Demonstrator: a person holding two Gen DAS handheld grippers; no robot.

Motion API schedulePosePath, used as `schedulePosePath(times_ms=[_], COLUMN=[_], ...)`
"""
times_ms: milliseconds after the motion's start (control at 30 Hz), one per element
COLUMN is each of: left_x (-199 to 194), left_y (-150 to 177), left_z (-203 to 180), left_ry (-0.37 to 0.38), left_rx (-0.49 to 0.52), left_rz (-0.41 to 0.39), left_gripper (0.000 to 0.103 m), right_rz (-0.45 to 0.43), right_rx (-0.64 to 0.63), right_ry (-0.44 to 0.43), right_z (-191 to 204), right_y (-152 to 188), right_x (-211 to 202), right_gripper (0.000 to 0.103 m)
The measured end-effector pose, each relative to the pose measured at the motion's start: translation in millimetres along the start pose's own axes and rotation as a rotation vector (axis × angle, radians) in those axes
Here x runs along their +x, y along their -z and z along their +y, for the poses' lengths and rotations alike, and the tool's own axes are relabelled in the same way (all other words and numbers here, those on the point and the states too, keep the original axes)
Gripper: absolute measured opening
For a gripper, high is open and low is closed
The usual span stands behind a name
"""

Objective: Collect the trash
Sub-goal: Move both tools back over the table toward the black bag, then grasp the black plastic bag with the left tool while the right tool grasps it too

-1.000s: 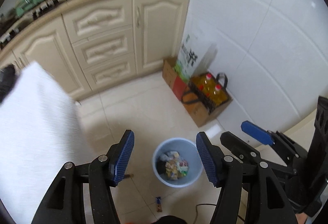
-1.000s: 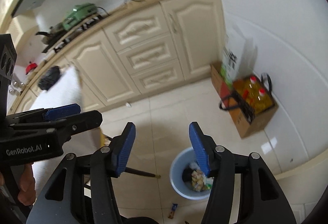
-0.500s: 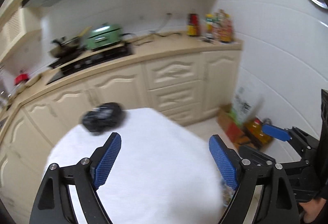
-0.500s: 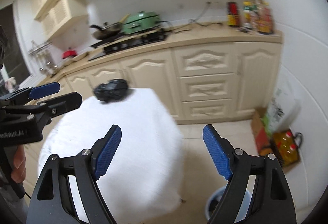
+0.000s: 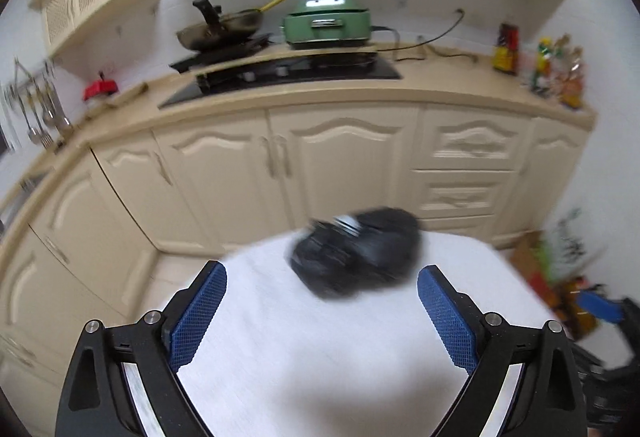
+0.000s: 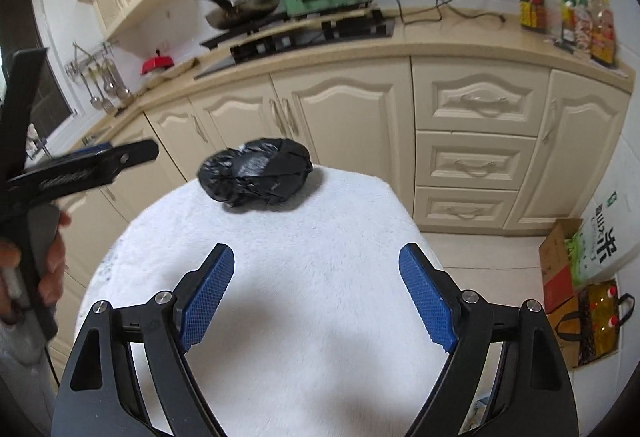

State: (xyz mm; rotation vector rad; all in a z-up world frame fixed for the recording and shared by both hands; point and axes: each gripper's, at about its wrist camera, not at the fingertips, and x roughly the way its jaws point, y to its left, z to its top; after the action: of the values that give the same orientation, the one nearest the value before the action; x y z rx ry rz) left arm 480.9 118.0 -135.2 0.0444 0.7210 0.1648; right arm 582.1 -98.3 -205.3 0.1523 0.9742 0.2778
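A crumpled black trash bag (image 5: 356, 253) lies near the far edge of a table under a white fluffy cloth (image 5: 320, 357). My left gripper (image 5: 322, 272) hovers over the cloth just short of the bag, its jaws opening, nothing between the blue pads. In the right wrist view the same bag (image 6: 256, 171) sits farther ahead on the cloth (image 6: 320, 229). My right gripper (image 6: 316, 252) also hangs above the cloth with jaws opening and nothing in them. The left gripper (image 6: 80, 173) shows at that view's left edge, held by a hand (image 6: 48, 269).
Cream cabinets (image 6: 340, 117) and a counter run behind the table, with a stove, a wok (image 5: 220, 29), a green cooker (image 5: 328, 21) and bottles (image 6: 568, 17). On the floor at right stand a cardboard box (image 6: 560, 269) and a bag of oil bottles (image 6: 600, 317).
Both views have swung up from the floor and the blue bin to the table and counter. Both pairs of jaws have spread wider. The black bag has come toward the middle of each view.
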Motion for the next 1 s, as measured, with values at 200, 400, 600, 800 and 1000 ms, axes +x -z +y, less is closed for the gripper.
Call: schedulePosePath(times_ms=[200,400,600,800,1000], left_x=[90.9,139.6,181.2,153.8,97.2], left_y=[-6.0,-6.3,-1.9,15.9,32.3], left_z=[-14.8,-3.8,24.1,30.6,33.3], left_ry=[0.075,0.096,0.186,0.178,0.199], left_rx=[-0.057,-0.147,-0.216,-0.237,-0.244], left_rz=[0.125,0.111,0.116,0.096,0.075], left_gripper=[0.094,0.092,0.064,0.034,0.019], right_rz=[0.031,0.035,0.02,0.015,0.016], right_rx=[0.005,0.027,0.03,0.049,0.059], right_ry=[0.002,-0.01,-0.023,-0.017,-0.005], right_z=[-14.8,-28.0,-27.3,-28.9,-28.9], right_y=[-0.9,4.1,6.8,12.0,21.7], right_x=[33.9,43.1,36.1,25.0,7.9], right_gripper=[0.086,0.086,0.086,0.086,0.087])
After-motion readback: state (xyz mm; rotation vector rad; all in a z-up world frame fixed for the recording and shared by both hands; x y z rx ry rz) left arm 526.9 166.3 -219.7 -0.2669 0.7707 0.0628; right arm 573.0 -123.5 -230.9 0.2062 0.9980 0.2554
